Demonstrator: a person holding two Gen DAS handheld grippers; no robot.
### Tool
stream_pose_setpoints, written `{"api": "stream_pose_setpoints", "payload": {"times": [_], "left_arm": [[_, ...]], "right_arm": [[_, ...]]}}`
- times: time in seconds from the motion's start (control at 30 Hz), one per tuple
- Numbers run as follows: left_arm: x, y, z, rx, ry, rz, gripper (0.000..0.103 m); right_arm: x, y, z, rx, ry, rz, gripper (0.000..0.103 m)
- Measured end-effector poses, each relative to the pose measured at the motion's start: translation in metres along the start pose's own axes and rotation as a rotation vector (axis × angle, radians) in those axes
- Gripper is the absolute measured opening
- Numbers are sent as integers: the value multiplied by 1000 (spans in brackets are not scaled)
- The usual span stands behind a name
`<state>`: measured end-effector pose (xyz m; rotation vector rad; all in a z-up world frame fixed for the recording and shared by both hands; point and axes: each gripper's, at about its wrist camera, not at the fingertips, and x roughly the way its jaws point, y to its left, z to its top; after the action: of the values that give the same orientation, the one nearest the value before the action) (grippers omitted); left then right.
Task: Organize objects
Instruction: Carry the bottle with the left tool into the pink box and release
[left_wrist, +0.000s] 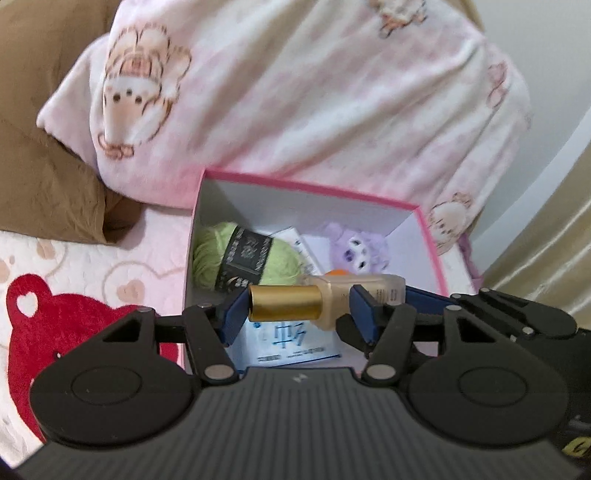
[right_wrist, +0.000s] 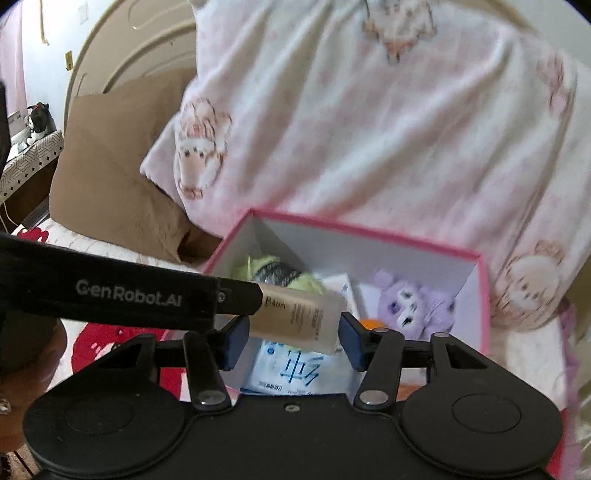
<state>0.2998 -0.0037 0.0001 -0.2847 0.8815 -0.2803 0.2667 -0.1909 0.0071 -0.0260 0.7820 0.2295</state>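
The bottle (left_wrist: 284, 302), with a gold cap and a pale body, lies crosswise in the lower centre of both views, just above the open pink box (left_wrist: 306, 190). It is not yet inside. The left claw (left_wrist: 300, 315) is clenched on it: the cap end sits against the pad on the left, and the other pad covers part of the body. I judge it is carried sideways like this so that it can be laid flat into the box.

In the right wrist view the pale body of the bottle stands between the pads of the right claw (right_wrist: 293, 341). The pads are at its edges, but I cannot tell if they really press. Probably this claw supports the bottle or takes it over.

Counted, there is one bottle, one box and two claws. Inside the box I see:
- one ball of green yarn (left_wrist: 207, 254) at the left wall
- one purple plush toy (left_wrist: 354, 247) at the right
- one blue-and-white packet (left_wrist: 291, 343) at the front
- one small orange thing (left_wrist: 338, 272), mostly hidden

The box rests on the bed (left_wrist: 92, 266). One pink blanket (left_wrist: 314, 92) fills the top of the frame and one brown pillow (left_wrist: 40, 177) lies at the left.
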Motion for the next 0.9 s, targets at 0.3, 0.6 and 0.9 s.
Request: {"api": "stream_pose_setpoints", "payload": {"times": [0.3, 0.6, 0.9], "left_arm": [[53, 8, -13, -12, 63, 40, 57], [77, -2, -18, 28, 74, 82, 57], [99, 8, -27, -33, 117, 76, 54]], "right_arm": [[51, -27, -21, 31, 67, 54, 51], [72, -50, -31, 78, 96, 93, 50], [92, -61, -38, 118, 147, 92, 47]]}}
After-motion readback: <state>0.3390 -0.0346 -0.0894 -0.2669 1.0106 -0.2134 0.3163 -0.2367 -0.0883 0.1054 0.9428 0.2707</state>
